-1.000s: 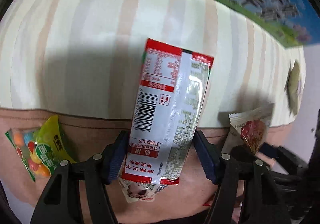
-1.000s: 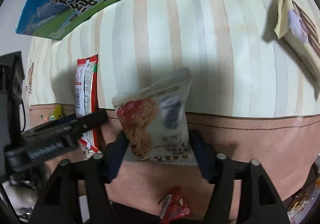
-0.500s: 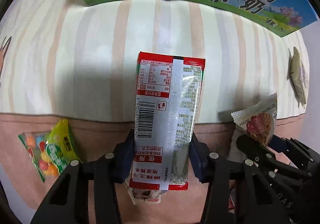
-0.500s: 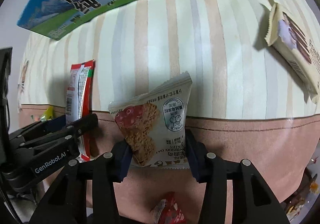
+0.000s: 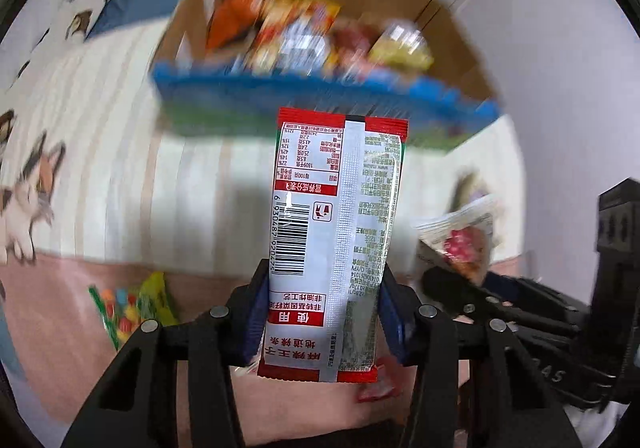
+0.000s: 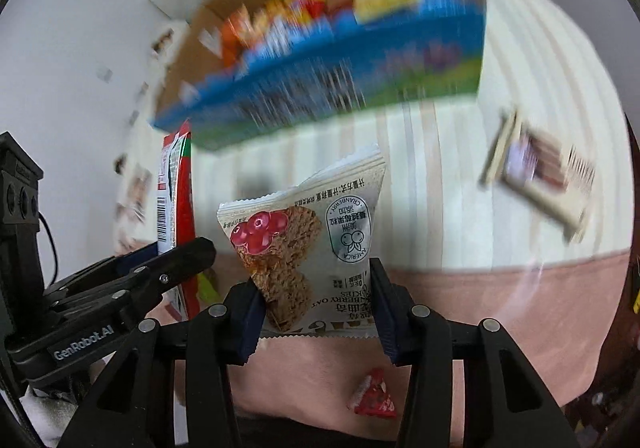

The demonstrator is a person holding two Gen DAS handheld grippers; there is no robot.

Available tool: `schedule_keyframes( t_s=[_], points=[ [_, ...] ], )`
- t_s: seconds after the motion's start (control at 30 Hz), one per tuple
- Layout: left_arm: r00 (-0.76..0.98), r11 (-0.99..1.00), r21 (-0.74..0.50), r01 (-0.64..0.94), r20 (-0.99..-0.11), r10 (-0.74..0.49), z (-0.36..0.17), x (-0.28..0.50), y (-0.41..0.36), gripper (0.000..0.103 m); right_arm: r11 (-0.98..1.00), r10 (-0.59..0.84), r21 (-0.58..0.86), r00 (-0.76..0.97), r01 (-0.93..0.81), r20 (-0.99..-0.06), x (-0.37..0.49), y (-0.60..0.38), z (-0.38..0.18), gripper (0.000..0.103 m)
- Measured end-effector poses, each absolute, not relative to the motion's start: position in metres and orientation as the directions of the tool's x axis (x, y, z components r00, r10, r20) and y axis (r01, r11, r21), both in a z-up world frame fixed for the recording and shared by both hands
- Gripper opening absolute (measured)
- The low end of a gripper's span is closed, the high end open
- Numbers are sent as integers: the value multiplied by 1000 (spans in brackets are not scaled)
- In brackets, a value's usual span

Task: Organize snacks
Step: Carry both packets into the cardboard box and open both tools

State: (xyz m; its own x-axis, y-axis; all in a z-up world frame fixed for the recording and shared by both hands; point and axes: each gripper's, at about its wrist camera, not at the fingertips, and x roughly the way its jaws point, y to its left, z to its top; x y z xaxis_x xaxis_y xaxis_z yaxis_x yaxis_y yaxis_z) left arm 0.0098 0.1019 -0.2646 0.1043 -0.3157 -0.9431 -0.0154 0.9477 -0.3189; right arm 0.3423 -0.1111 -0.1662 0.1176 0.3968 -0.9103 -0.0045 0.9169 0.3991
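while your left gripper (image 5: 324,312) is clamped on the red spicy-strip packet (image 5: 336,244) and your right gripper (image 6: 316,308) pinches the cranberry oat cookie pack (image 6: 308,248), both snacks hang clear of the striped bedding (image 6: 520,96). carry them level over the near wall of the cardboard box (image 5: 452,32), keep the two grippers apart, and let go only once each packet is above the snacks already inside.

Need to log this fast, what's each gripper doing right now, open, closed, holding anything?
Left gripper: closed on the red and white snack packet.
Right gripper: closed on the cranberry oat cookie packet.
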Motion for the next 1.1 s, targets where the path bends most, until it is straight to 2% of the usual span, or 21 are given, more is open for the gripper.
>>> schedule_keyframes(
  t_s=[0.2, 0.33, 0.53, 0.77, 0.8, 0.83, 0.87, 0.9, 0.97, 1.0, 1.03, 1.1],
  points=[
    [169, 926, -377, 4, -913, -372, -222, 73, 109, 46, 913, 400, 408, 247, -21, -883, 401, -139, -103, 50],
    [160, 935, -355, 1, -923, -350, -225, 119, 108, 46, 933, 349, 360, 291, -15, -891, 450, -143, -94, 50],
    [74, 954, -296, -43, -953, -293, -275, 190, 105, 46, 958, 271, 285, 263, 17, -926, 522, -147, -115, 50],
    [-47, 961, -269, -72, -961, -272, -337, 219, 105, 47, 966, 236, 249, 159, 69, -959, 560, -143, -178, 51],
    [-57, 962, -264, -72, -962, -268, -341, 218, 105, 47, 970, 225, 235, 127, 68, -966, 565, -142, -187, 53],
    [-67, 965, -252, -75, -964, -257, -346, 218, 106, 49, 969, 228, 236, 106, 69, -968, 565, -140, -196, 63],
    [-76, 969, -236, -80, -967, -242, -352, 217, 107, 49, 968, 233, 240, 93, 74, -968, 567, -140, -202, 83],
    [-82, 969, -233, -82, -967, -240, -357, 216, 109, 53, 968, 231, 238, 86, 75, -969, 566, -140, -206, 91],
    [-83, 973, -216, -77, -971, -222, -362, 214, 111, 68, 972, 219, 225, 86, 64, -972, 568, -140, -209, 94],
    [-85, 976, -204, -74, -974, -210, -364, 214, 112, 87, 974, 213, 218, 82, 56, -974, 565, -139, -208, 94],
    [-79, 977, -198, -75, -976, -204, -365, 213, 114, 93, 975, 211, 215, 76, 50, -975, 562, -138, -207, 94],
    [-74, 975, -206, -82, -974, -212, -366, 211, 116, 93, 978, 205, 208, 72, 36, -976, 564, -135, -209, 96]
  ],
)
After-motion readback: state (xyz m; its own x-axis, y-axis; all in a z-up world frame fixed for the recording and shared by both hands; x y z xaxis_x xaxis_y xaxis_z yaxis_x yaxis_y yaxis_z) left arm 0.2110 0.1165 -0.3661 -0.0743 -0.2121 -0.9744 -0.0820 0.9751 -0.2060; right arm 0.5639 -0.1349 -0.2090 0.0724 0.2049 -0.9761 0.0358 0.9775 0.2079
